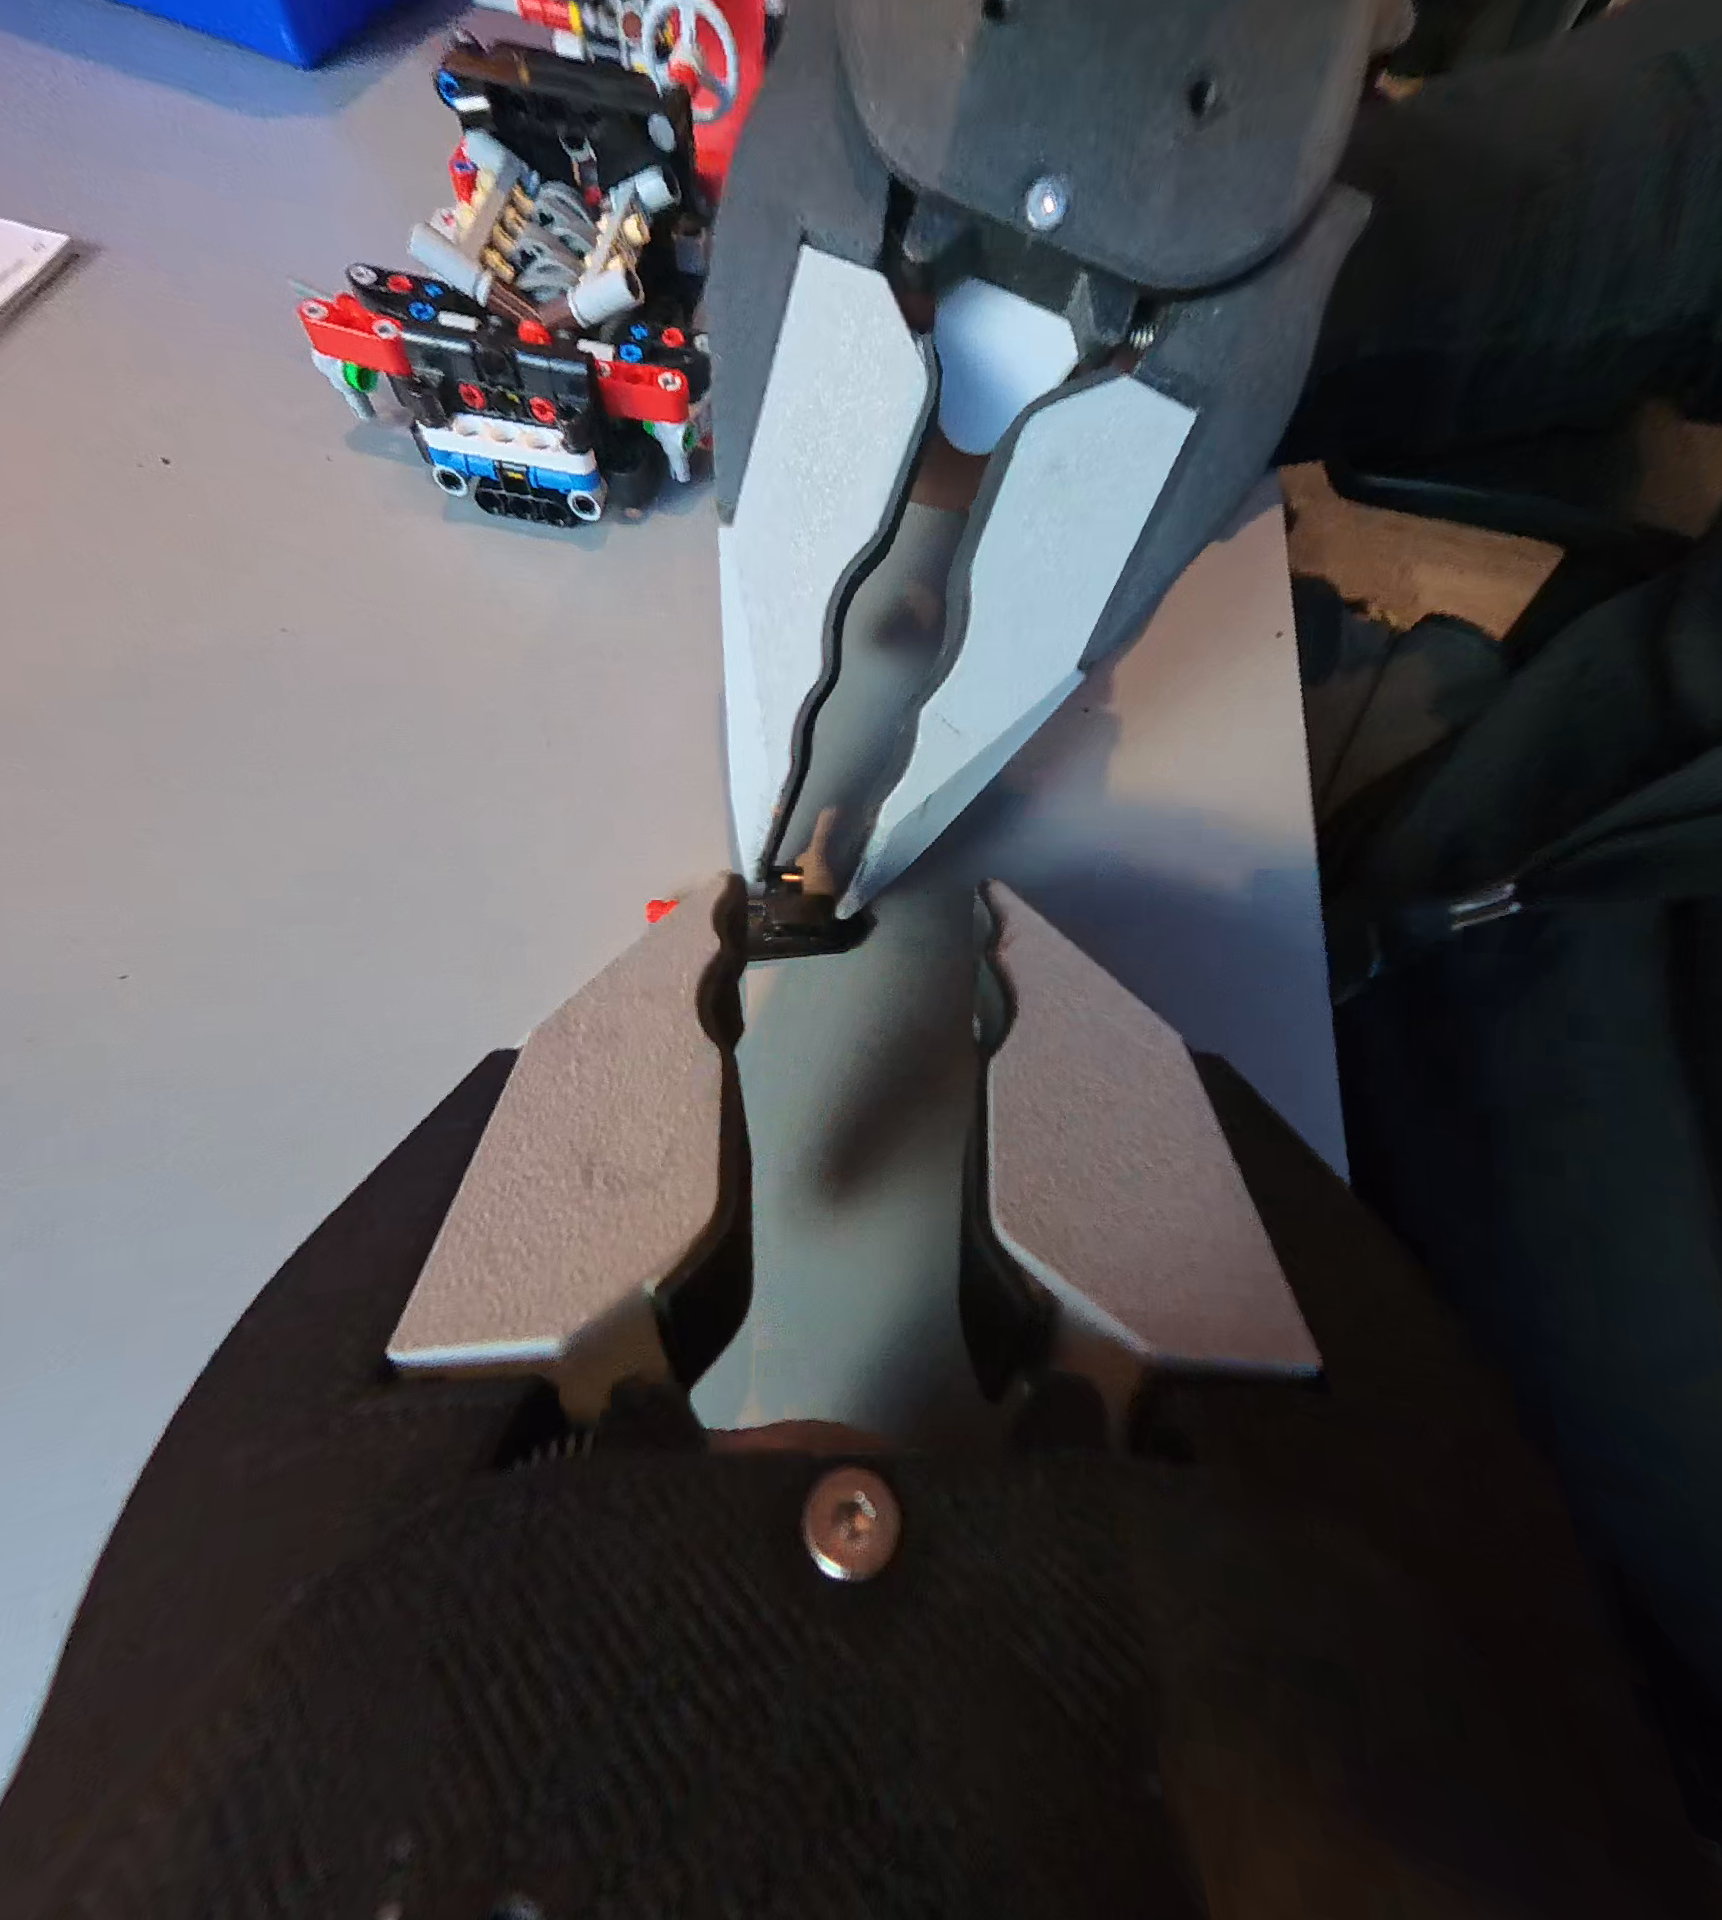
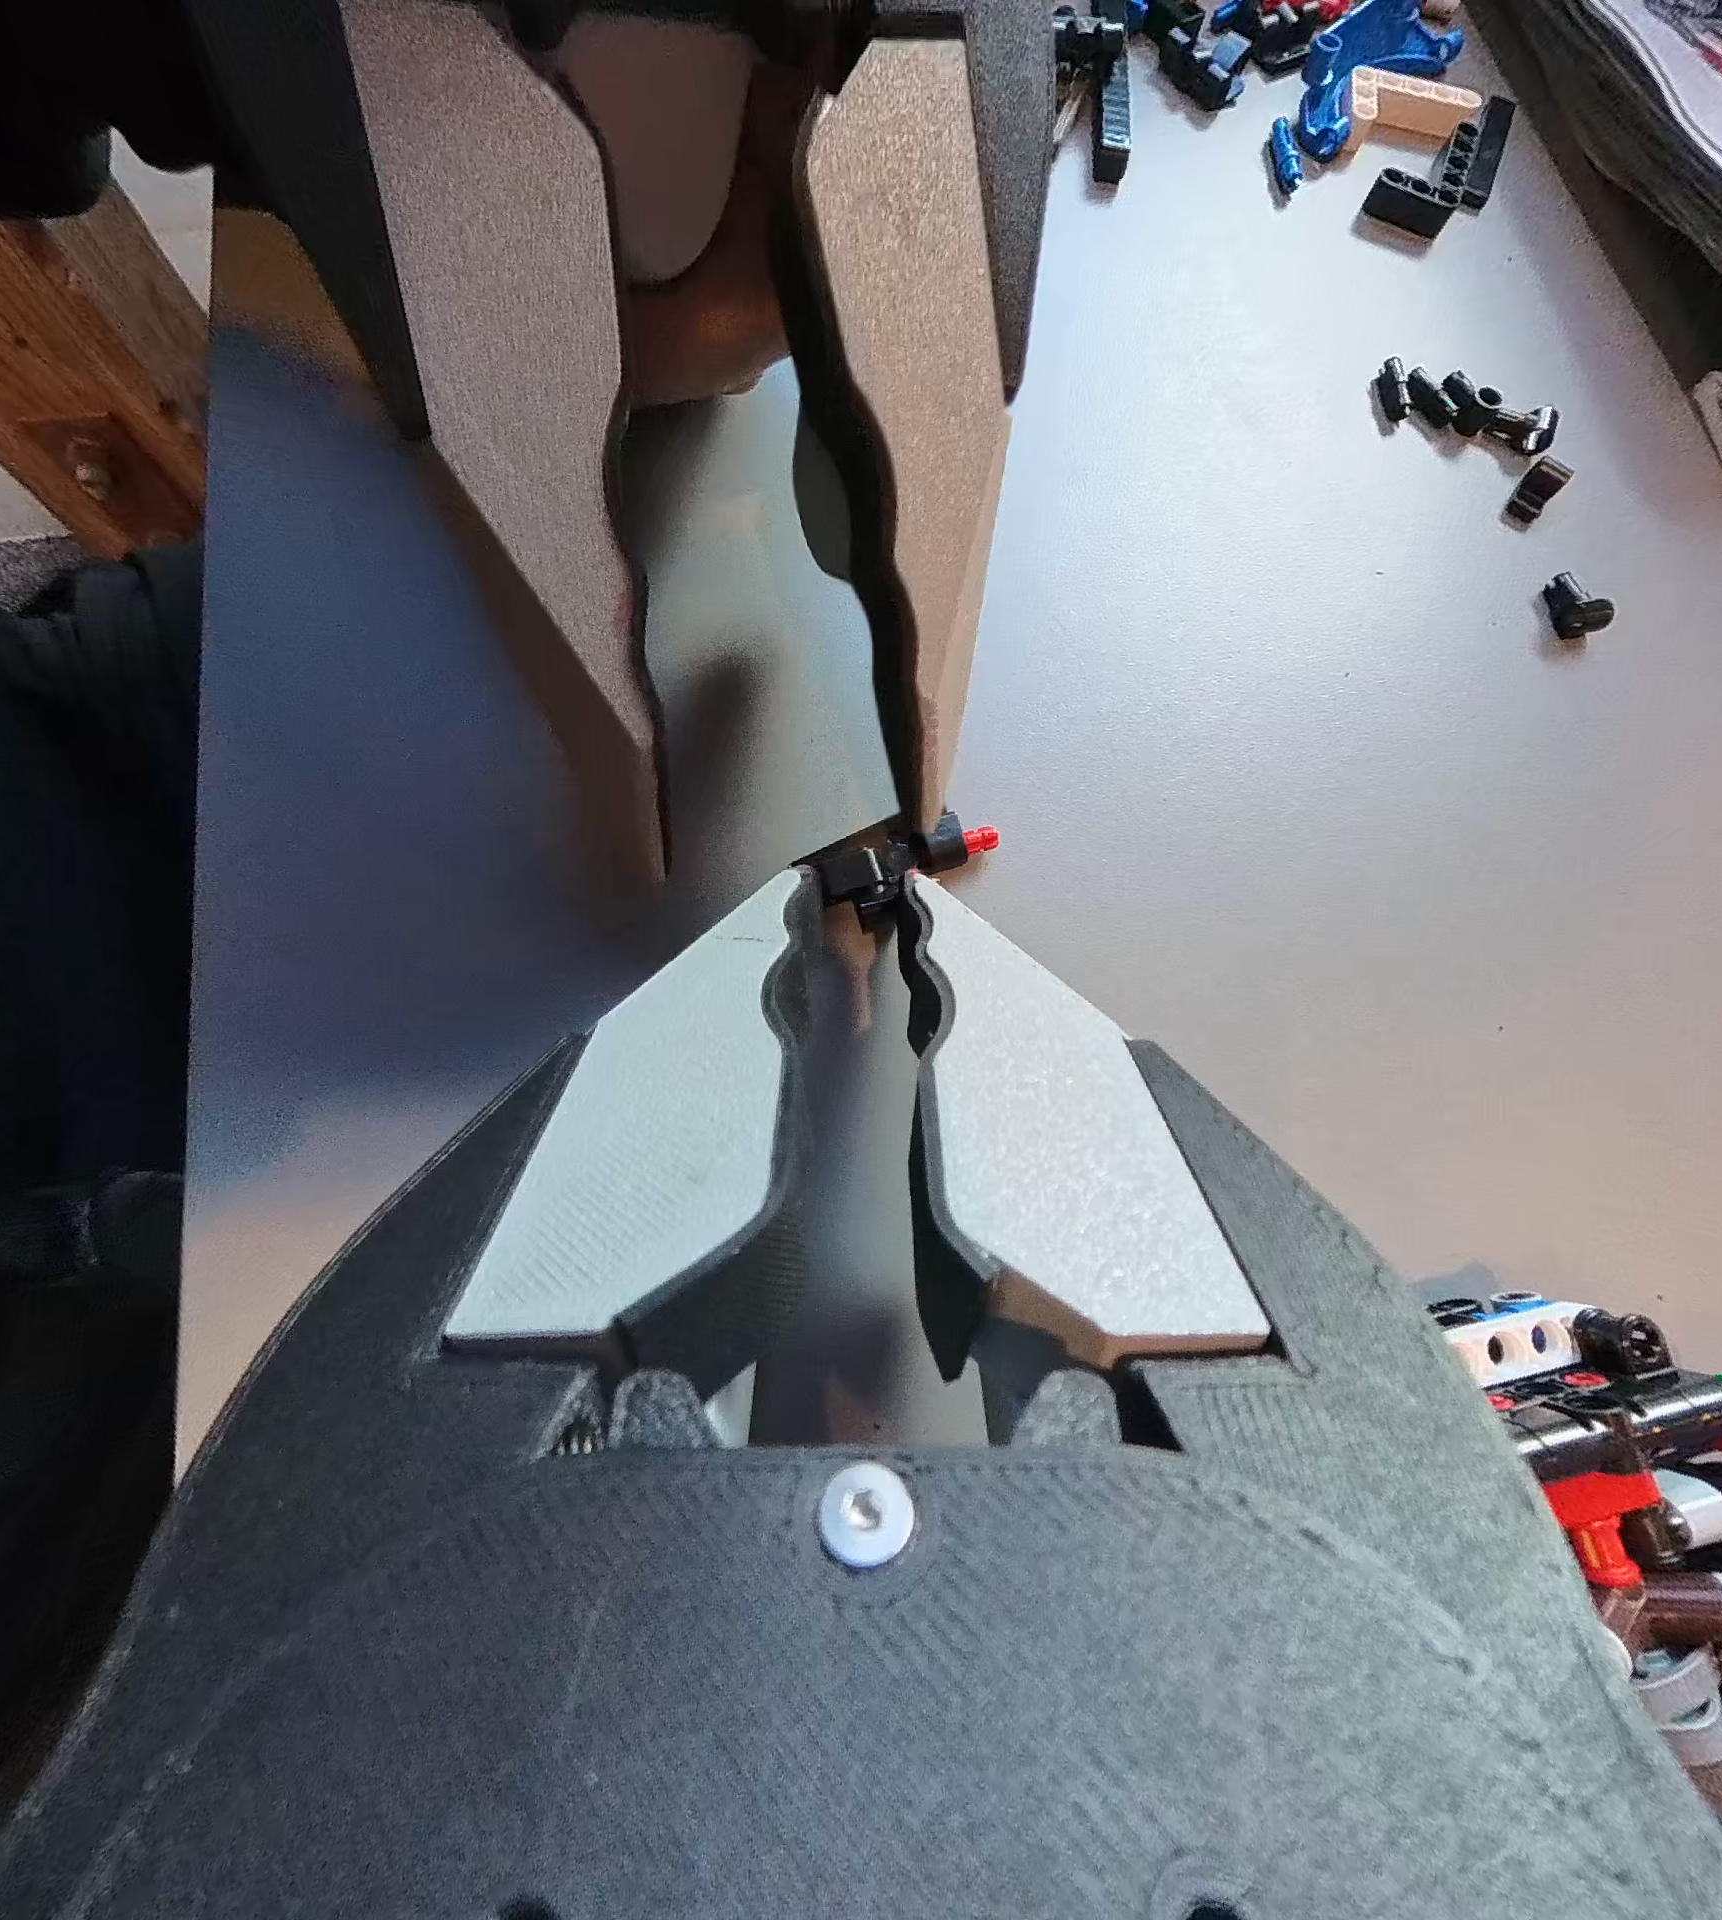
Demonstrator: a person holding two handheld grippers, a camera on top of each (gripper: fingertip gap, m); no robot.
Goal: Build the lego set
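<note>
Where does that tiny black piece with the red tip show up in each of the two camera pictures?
Left wrist view: the small black piece sits at the centre, pinched at the tips of the far gripper; its red tip peeks out left of the near finger.
Right wrist view: just above centre, held at the near gripper's tips, red tip pointing right.
Shared landmark: the half-built model, upper left there, lower right here.

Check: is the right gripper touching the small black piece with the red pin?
Touching. In the right wrist view, the right gripper has its fingertips closed on the small black piece, with no gap visible.
</note>
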